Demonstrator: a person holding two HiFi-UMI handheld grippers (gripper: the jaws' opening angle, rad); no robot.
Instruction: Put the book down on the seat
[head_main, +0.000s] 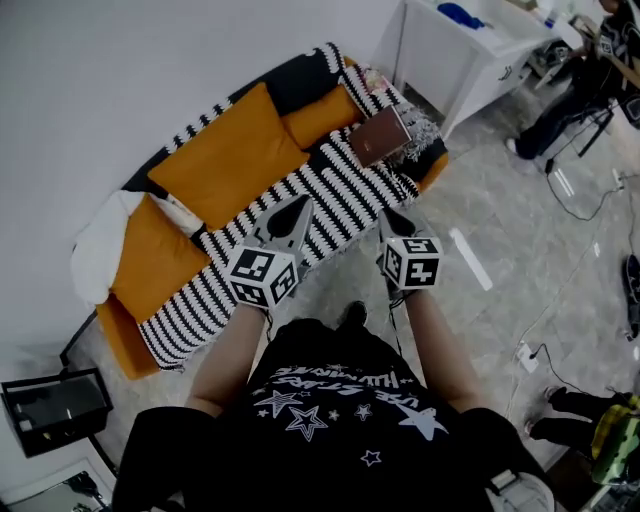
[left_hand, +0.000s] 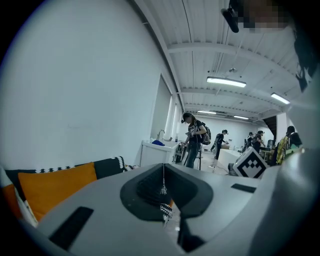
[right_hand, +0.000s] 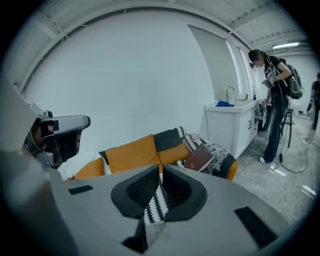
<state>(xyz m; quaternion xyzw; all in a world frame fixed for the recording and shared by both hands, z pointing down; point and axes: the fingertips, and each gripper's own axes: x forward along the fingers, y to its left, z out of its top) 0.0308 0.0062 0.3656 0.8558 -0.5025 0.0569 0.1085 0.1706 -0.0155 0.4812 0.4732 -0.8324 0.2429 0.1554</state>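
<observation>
Left gripper (head_main: 298, 208) and right gripper (head_main: 393, 217) are clenched and empty. The book (head_main: 380, 136) lies on the sofa (head_main: 340, 185) well beyond their tips, so it seems already delivered.

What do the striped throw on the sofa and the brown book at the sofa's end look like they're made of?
Striped throw: soft woven or knitted fabric, matte; it drapes and hangs in soft folds.
Book: stiff, flat brown cover with a slight sheen, maybe coated board or leatherette; hard to say.
</observation>
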